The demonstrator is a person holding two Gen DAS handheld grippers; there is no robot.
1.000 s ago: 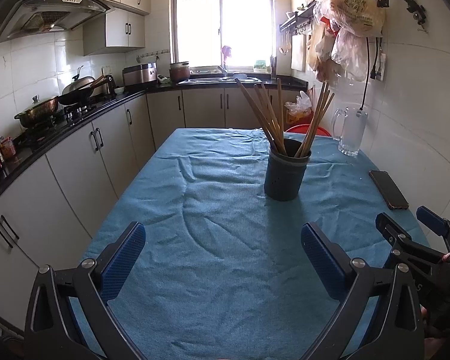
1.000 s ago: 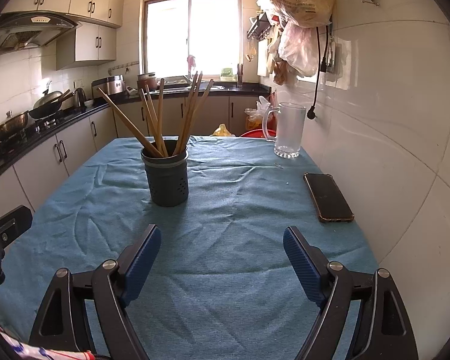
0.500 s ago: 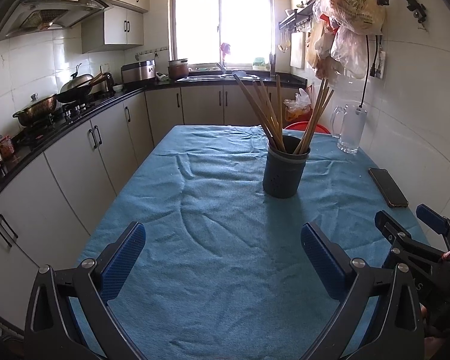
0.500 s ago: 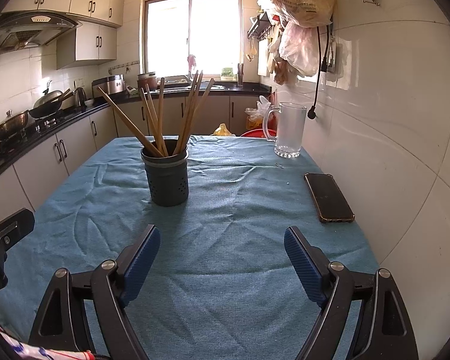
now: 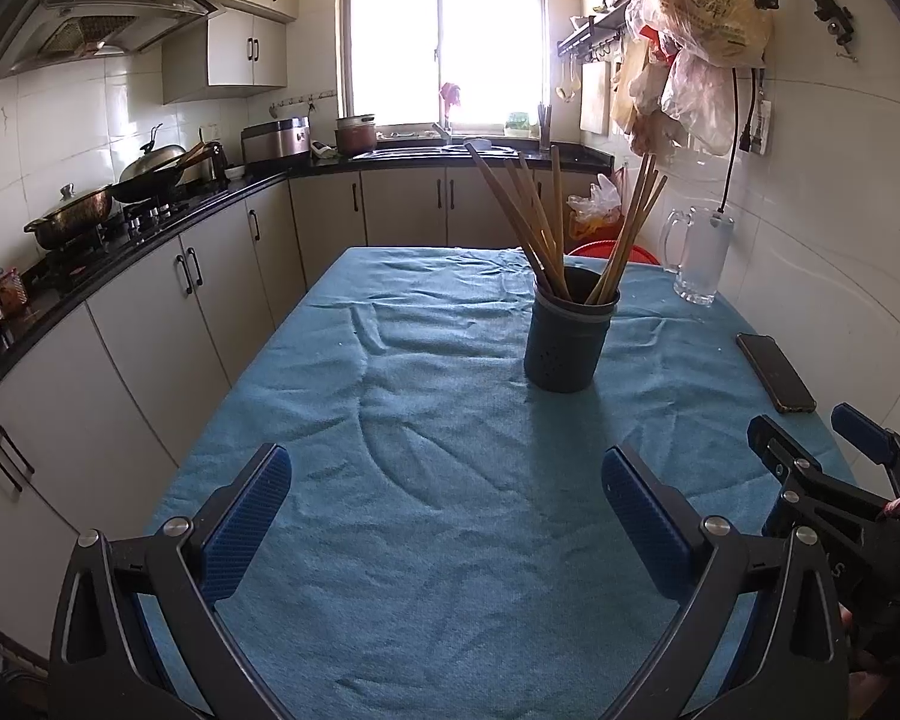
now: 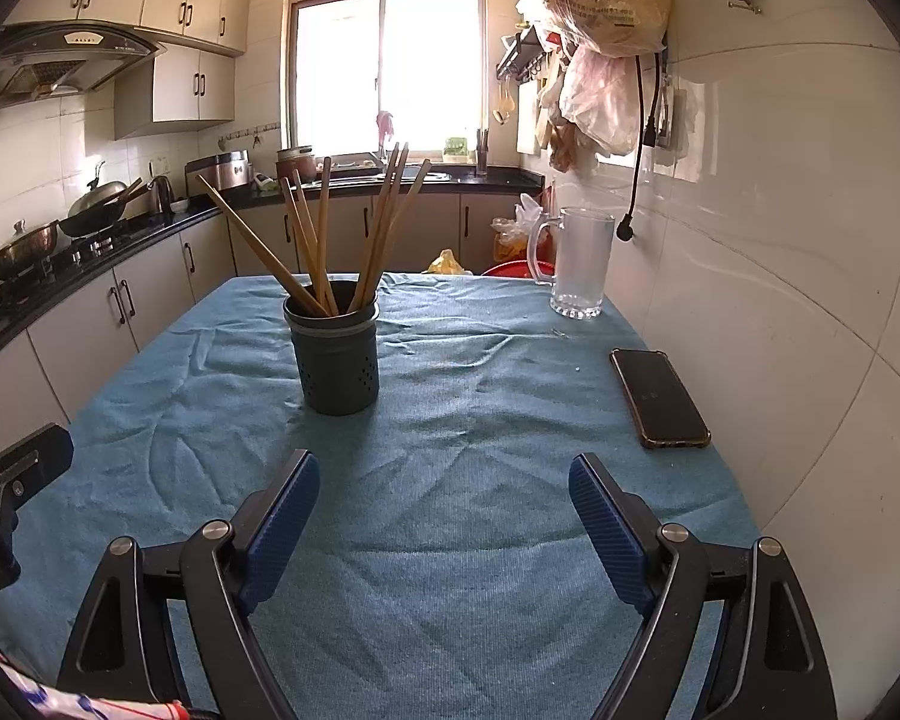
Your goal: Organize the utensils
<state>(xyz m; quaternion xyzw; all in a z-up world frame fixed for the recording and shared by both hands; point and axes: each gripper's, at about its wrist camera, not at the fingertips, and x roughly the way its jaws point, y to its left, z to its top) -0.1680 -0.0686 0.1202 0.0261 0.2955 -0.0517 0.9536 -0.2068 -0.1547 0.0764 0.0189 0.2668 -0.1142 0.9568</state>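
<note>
The chopsticks (image 6: 330, 234) all stand in the dark holder (image 6: 336, 354) near the middle of the desk (image 6: 450, 540), which is covered by a blue cloth. They lean in two loose fans, some to the left and some to the right, with their tips resting inside the rim. No loose utensil shows on the cloth in either wrist view, so the sorting looks either finished or not yet begun; from these views alone I cannot tell which.

The left hand-held gripper (image 5: 444, 516) hovers over the near part of the desk with its jaws wide and nothing between them. The right hand-held gripper (image 6: 444, 516) is the same: wide, empty, above bare cloth, with the holder well ahead and slightly to its left. A phone (image 6: 660, 396) lies near the wall and a glass mug (image 6: 579, 264) stands at the far right corner, both well apart from the holder.

If a chopstick is to be drawn out next, the holder is light and tall, so one hand-held gripper would do well to steady its body while the other takes a single stick. Grip high on the shaft, where the sticks splay apart and a pad can slip between neighbours. Pull along the stick's own lean, not straight up, so it does not lever the rim and tip the holder. Close gently; smooth wood slides easily in the pads.
</note>
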